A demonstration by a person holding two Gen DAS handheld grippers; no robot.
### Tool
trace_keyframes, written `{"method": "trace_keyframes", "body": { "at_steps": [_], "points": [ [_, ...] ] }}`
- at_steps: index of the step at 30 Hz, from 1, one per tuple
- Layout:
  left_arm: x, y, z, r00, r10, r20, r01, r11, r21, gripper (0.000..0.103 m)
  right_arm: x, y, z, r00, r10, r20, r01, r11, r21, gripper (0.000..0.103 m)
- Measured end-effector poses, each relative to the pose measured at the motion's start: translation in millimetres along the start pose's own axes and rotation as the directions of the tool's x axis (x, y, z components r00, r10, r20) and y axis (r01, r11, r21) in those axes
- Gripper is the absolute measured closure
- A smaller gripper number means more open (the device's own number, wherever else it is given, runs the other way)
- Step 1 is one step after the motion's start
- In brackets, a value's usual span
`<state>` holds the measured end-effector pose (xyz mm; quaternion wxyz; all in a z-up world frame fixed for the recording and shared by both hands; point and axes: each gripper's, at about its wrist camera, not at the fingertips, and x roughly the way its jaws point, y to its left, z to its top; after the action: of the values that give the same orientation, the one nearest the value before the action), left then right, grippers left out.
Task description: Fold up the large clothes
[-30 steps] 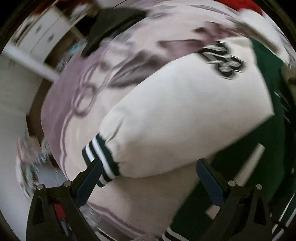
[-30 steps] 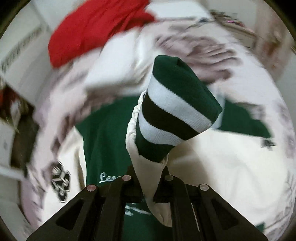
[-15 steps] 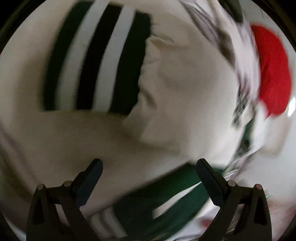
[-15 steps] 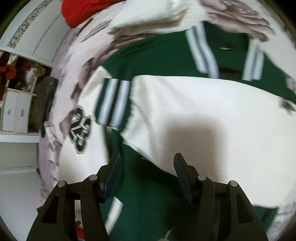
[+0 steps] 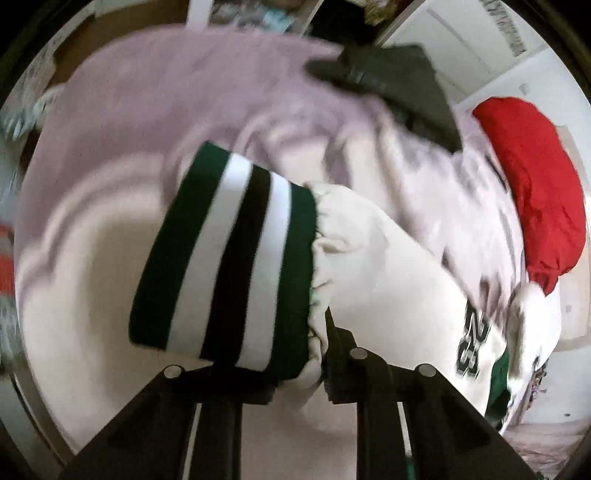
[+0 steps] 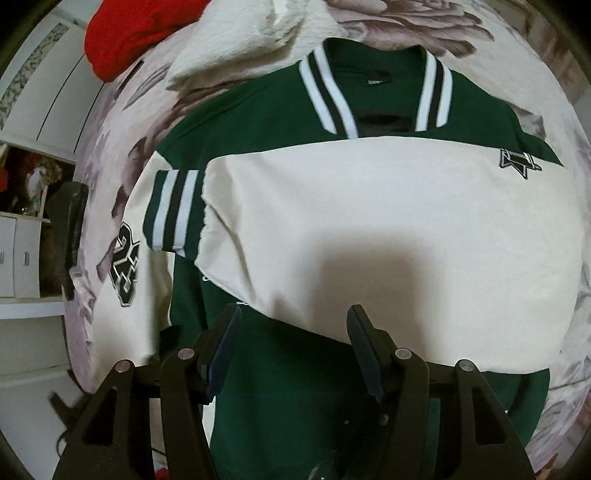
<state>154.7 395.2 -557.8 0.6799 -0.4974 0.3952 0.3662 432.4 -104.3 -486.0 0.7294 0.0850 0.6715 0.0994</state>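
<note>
Jacket [image 6: 280, 387] lies flat on bedspread [image 6: 406, 22], collar [image 6: 373, 99] far side. One sleeve [image 6: 369, 236] folded across chest. Cabinet [image 6: 18, 254] left of bed.

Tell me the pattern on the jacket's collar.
Green, white and black stripes on the collar, clearest in the right wrist view.

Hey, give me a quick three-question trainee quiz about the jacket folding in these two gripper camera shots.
1. True or false: the right gripper is clamped on the jacket.
2. Which part of the jacket does the left gripper hold? A) collar B) sleeve beside its striped cuff C) hem
3. Fill in: the cream sleeve seen by the right camera lies folded across the jacket's ____.

Key:
1. False; its jaws stand open above the jacket.
2. B.
3. Chest, just below the striped collar.
</note>
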Motion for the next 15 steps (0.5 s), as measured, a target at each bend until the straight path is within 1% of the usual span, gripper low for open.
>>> {"method": "trace_keyframes", "body": {
  "at_steps": [2, 3, 5, 8, 9, 10, 11, 13, 14, 15],
  "points": [
    [11, -11, 32, 0.999, -0.015, 0.03, 0.014, 1.0, 0.02, 0.087, 0, 8, -4, 1.0, -0.021, 0.012, 0.021, 1.0, 0.018, 0.042],
    [13, -15, 40, 0.999, -0.018, 0.041, 0.017, 1.0, 0.019, 0.087, 1, 11, -6, 0.999, -0.034, 0.01, 0.034, 0.999, 0.024, 0.042],
    [31, -27, 72, 0.998, -0.026, 0.052, 0.024, 0.999, 0.03, 0.087, 5, 18, -11, 0.997, -0.079, 0.008, 0.079, 0.996, 0.033, 0.042],
    [50, -36, 102, 0.998, -0.042, 0.039, 0.041, 0.999, 0.03, 0.087, 15, 28, -12, 0.989, -0.151, 0.006, 0.151, 0.988, 0.025, 0.042],
    [58, -39, 110, 0.999, -0.048, 0.025, 0.047, 0.998, 0.029, 0.087, 18, 30, -11, 0.988, -0.154, 0.012, 0.153, 0.988, 0.028, 0.042],
    [67, -41, 116, 0.998, -0.054, 0.008, 0.054, 0.998, 0.031, 0.087, 22, 32, -8, 0.988, -0.151, 0.014, 0.15, 0.988, 0.034, 0.042],
    [74, -42, 119, 0.999, -0.045, -0.003, 0.045, 0.998, 0.034, 0.086, 25, 35, -4, 0.989, -0.148, 0.018, 0.148, 0.988, 0.045, 0.042],
    [78, -40, 113, 0.999, -0.033, -0.029, 0.034, 0.999, 0.035, 0.083, 29, 38, 1, 0.991, -0.134, 0.018, 0.132, 0.989, 0.066, 0.042],
    [81, -36, 111, 0.998, -0.023, -0.055, 0.024, 0.999, 0.027, 0.083, 32, 40, 4, 0.994, -0.113, 0.012, 0.111, 0.99, 0.083, 0.042],
    [84, -35, 109, 0.996, -0.03, -0.078, 0.032, 0.999, 0.014, 0.081, 33, 41, 6, 0.995, -0.103, 0.009, 0.101, 0.991, 0.089, 0.042]
  ]
}}
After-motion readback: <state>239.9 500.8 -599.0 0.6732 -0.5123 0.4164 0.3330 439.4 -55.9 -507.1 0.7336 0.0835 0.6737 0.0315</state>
